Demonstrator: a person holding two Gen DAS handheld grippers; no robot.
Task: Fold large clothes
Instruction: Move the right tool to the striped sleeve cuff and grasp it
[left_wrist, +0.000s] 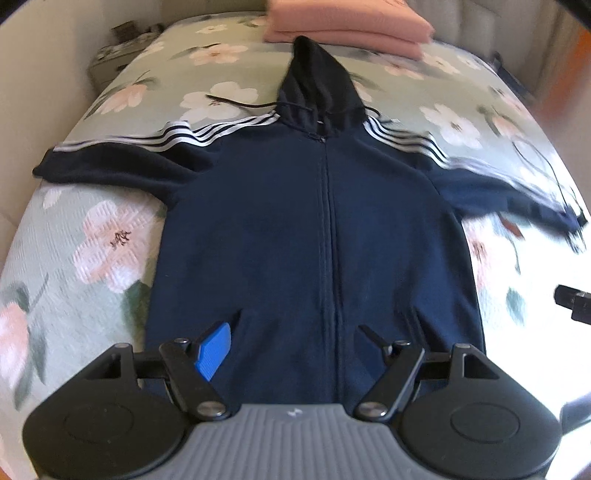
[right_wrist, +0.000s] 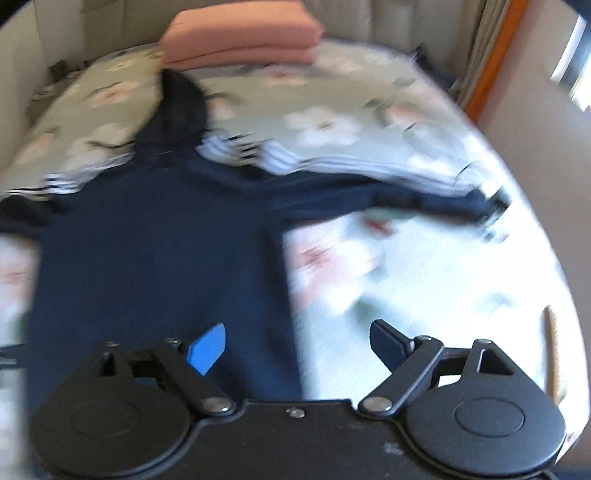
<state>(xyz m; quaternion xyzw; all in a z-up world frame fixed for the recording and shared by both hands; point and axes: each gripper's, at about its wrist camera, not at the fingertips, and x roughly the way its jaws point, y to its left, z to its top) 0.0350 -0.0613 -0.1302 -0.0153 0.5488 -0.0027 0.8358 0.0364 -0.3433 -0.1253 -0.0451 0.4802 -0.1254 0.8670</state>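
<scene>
A navy zip-up hoodie (left_wrist: 295, 229) with white shoulder stripes lies flat, front up, on a floral bedspread (left_wrist: 88, 258), sleeves spread out to both sides and hood pointing away. My left gripper (left_wrist: 295, 343) hangs open over the hoodie's lower hem, straddling the zipper, nothing between its fingers. In the blurred right wrist view the same hoodie (right_wrist: 155, 258) fills the left half. My right gripper (right_wrist: 297, 345) stands open above the hoodie's right bottom edge, one finger over fabric, the other over the bedspread (right_wrist: 424, 266).
A stack of folded pink cloth (left_wrist: 347, 26) rests at the head of the bed, just beyond the hood. A nightstand (left_wrist: 110, 55) stands at the far left. A dark part of the other gripper (left_wrist: 574, 301) shows at the right edge. Curtains and an orange frame (right_wrist: 491, 70) flank the bed's right.
</scene>
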